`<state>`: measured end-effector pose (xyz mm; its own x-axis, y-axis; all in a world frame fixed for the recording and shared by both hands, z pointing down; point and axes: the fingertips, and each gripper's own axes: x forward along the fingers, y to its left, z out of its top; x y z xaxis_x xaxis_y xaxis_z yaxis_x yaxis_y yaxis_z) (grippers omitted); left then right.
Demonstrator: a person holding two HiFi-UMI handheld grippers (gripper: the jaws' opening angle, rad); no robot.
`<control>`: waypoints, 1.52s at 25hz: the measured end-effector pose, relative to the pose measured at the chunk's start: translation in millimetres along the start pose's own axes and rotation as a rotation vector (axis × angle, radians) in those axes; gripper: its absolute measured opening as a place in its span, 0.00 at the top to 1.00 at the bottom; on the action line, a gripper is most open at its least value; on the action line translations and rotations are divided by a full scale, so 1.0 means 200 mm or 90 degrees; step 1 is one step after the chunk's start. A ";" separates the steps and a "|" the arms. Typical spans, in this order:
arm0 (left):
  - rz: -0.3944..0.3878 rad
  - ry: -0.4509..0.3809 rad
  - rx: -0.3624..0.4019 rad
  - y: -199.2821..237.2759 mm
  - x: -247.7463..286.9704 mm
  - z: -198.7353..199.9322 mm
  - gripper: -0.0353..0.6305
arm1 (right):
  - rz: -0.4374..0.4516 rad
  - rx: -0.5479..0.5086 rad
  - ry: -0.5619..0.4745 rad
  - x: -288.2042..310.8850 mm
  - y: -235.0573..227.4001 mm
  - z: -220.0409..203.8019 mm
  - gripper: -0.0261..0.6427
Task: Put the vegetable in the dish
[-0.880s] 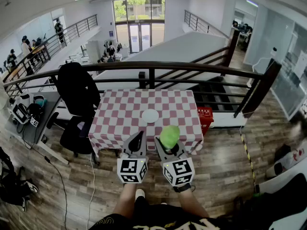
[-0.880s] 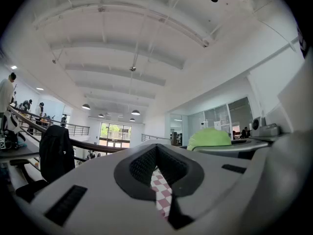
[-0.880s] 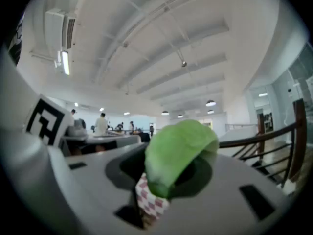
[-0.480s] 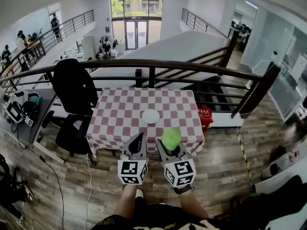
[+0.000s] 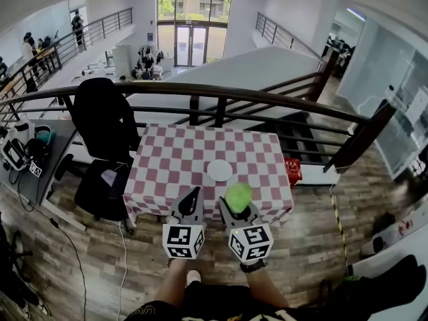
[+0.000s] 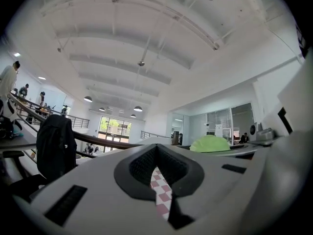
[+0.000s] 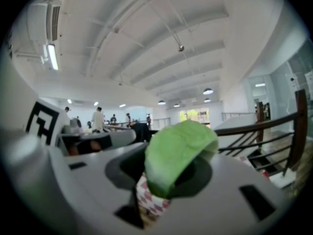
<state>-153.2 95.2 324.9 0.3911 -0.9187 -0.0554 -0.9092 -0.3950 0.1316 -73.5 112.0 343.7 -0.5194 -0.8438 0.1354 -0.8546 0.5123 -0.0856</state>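
Note:
A green leafy vegetable (image 5: pixel 238 196) sits clamped in my right gripper (image 5: pixel 235 204), held above the near edge of a red-and-white checked table (image 5: pixel 174 166). In the right gripper view the vegetable (image 7: pixel 178 153) fills the space between the jaws. A small white round dish (image 5: pixel 219 170) lies on the cloth just beyond the vegetable. My left gripper (image 5: pixel 192 198) is shut and empty, to the left of the right one. In the left gripper view only a sliver of checked cloth (image 6: pixel 161 192) shows through the narrow slot of the left gripper (image 6: pixel 157 166), and the vegetable (image 6: pixel 210 144) shows at the right.
A black office chair draped with a dark jacket (image 5: pixel 103 122) stands at the table's left side. A dark railing (image 5: pixel 200 93) runs behind the table. A red crate (image 5: pixel 293 171) sits on the floor at the table's right. A desk with equipment (image 5: pixel 27 152) is at far left.
The view has shifted forward and the table has come slightly nearer. Both grippers keep their places side by side, the right one still holding the vegetable.

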 end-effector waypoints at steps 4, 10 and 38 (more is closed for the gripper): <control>0.012 0.009 -0.029 0.16 0.01 -0.03 0.92 | 0.007 -0.014 0.015 0.09 0.07 -0.02 0.75; 0.007 0.032 -0.048 0.26 0.12 -0.13 0.92 | 0.013 -0.010 0.036 0.24 0.05 -0.08 0.75; 0.068 0.081 0.000 0.31 1.36 -0.37 0.92 | 0.119 0.092 0.039 1.11 -0.98 -0.07 0.75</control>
<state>-93.4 -178.9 391.6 0.3076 -0.9478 0.0844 -0.9464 -0.2955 0.1304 -20.5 -173.4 404.2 -0.6719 -0.7227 0.1623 -0.7361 0.6271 -0.2547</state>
